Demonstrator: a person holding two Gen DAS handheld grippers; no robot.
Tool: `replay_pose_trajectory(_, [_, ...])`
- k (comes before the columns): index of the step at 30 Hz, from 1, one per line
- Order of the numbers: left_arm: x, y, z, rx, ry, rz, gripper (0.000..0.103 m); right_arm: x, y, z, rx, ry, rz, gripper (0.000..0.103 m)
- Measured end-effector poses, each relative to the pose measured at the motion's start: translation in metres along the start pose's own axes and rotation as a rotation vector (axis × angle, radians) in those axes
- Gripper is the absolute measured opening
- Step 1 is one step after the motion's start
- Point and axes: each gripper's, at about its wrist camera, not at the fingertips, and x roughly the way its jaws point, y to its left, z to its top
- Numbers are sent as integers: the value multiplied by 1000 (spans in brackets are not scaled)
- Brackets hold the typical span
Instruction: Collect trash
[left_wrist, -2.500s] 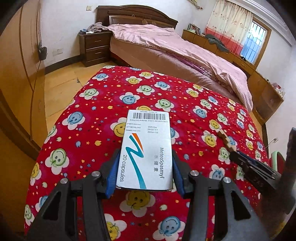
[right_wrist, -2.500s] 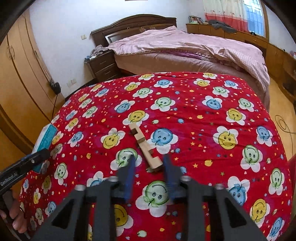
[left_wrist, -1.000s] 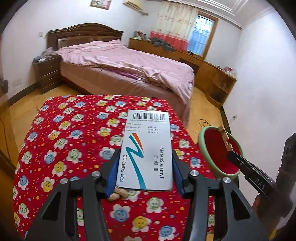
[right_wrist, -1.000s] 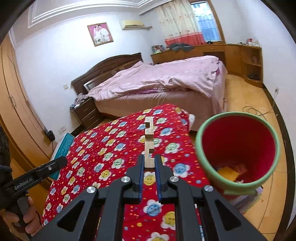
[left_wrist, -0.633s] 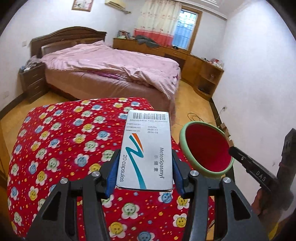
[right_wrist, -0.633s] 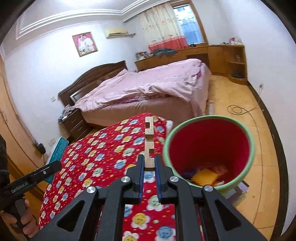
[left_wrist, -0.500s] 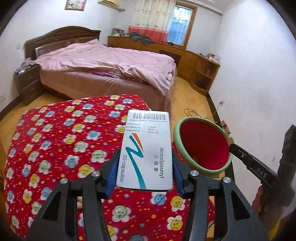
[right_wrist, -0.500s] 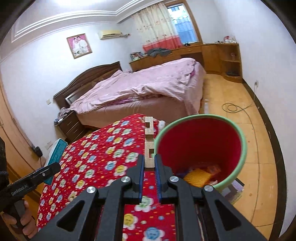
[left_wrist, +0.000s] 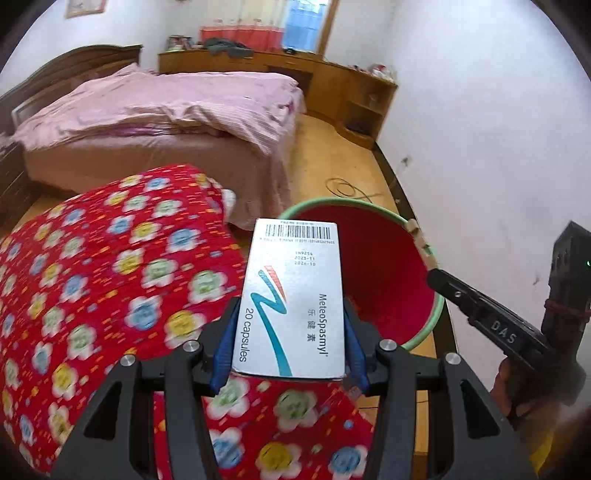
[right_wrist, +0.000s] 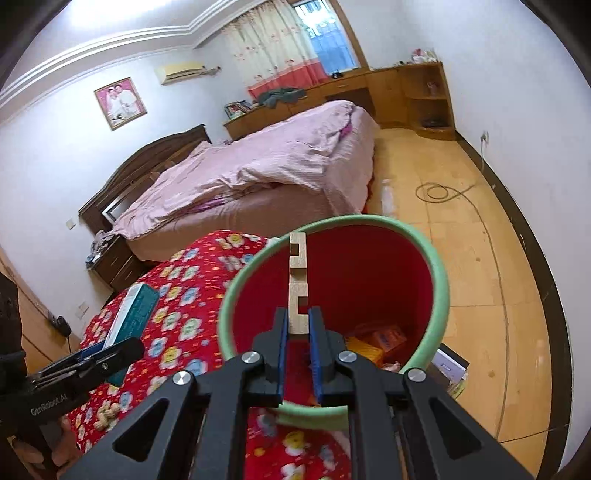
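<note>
My left gripper (left_wrist: 290, 345) is shut on a white medicine box (left_wrist: 293, 299) with a barcode and a blue and red swoosh. The box's far end overlaps the near rim of the red bin with a green rim (left_wrist: 388, 273). My right gripper (right_wrist: 298, 323) is shut on a notched wooden piece (right_wrist: 297, 277), held upright over the mouth of the bin (right_wrist: 369, 280). Orange packets lie at the bin's bottom. In the left wrist view the right gripper (left_wrist: 434, 273) comes in from the right with the wooden piece (left_wrist: 419, 240) at the bin's far rim. The left gripper (right_wrist: 127, 345) with its box (right_wrist: 131, 312) shows at the left of the right wrist view.
A table under a red smiley-flower cloth (left_wrist: 110, 280) stands left of the bin; peanuts (right_wrist: 107, 415) lie on it. Behind are a bed with pink bedding (right_wrist: 258, 173), a wooden desk unit (right_wrist: 417, 92) and a cable loop (right_wrist: 439, 192) on the wood floor. A white wall is close on the right.
Both grippers have swung right from the table toward the bin, each still holding its item. The wooden piece now stands over the bin's mouth and the box reaches its rim.
</note>
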Motion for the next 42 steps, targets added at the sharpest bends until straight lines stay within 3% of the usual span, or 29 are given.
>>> replay_pose_trajectory(8, [61, -34, 3, 86, 66, -61, 51, 35, -39, -6, 52, 63, -18, 16])
replay_pose_trajectory(11, [72, -37, 2, 92, 62, -56, 57, 39, -45, -6, 62, 55, -12, 17])
replay_pose_trajectory(17, [75, -30, 2, 47, 54, -65, 57, 38, -51, -10, 80, 50, 11, 31])
replay_pose_trajectory(20, [69, -26, 2, 30, 45, -57, 57, 32, -47, -11, 71, 41, 15, 34])
replay_pose_trajectory(24, [58, -20, 0, 10, 26, -41, 57, 24, -37, -11, 55, 32, 28, 50])
replay_pose_trajectory(29, [38, -11, -6, -2, 12, -20, 57, 14, -21, -14, 38, 25, 43, 62])
replay_pose_trajectory(34, [8, 6, -12, -26, -31, 30, 57, 2, -2, -16, 18, 21, 58, 68])
replay_pose_trajectory(39, [-17, 27, -21, -68, -48, 63, 57, -12, 19, -18, 2, 0, 50, 82])
replay_pose_trajectory(42, [-32, 40, -27, -87, -57, 86, 57, -20, 33, -20, -12, -5, 51, 83])
